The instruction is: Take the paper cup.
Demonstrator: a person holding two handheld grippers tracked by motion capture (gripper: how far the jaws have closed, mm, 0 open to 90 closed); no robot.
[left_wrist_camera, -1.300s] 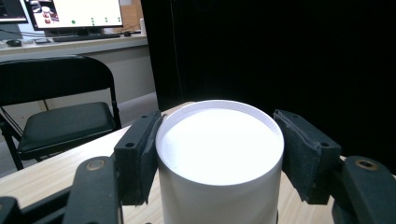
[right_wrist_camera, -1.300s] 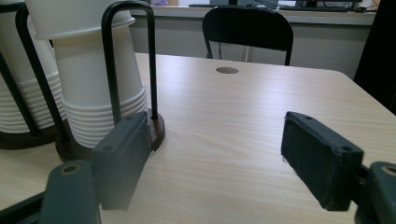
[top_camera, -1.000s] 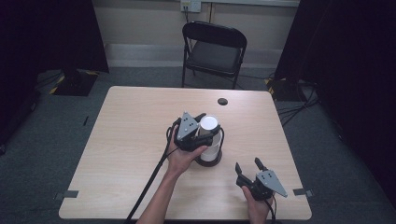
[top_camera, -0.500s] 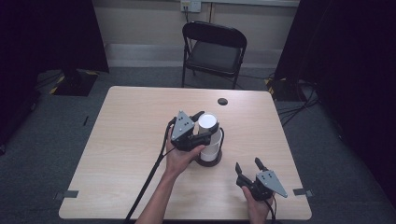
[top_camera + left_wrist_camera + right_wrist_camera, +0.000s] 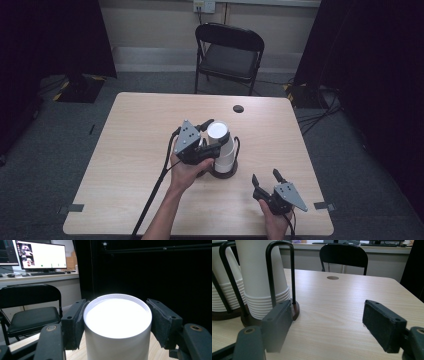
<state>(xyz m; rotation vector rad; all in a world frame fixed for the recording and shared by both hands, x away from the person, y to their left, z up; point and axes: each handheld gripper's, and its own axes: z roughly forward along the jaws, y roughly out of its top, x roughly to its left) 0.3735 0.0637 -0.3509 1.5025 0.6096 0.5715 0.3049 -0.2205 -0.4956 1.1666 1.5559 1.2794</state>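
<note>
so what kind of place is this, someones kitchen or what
Not a kitchen; more likely a lab or recording room. Black curtains hang around a plain wooden table, a folding chair stands behind it, and a desk with a lit monitor and keyboard sits along the wall.

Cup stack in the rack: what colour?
White cup stack; black wire rack. Clearest in the right gripper view.

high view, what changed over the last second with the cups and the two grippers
Little changed. The left gripper shifted slightly toward the person's left around the top of the stack of paper cups, its jaws on either side of the top cup, close to its wall. The stack stayed in its rack, and the right gripper stayed open near the table's front edge.
</note>
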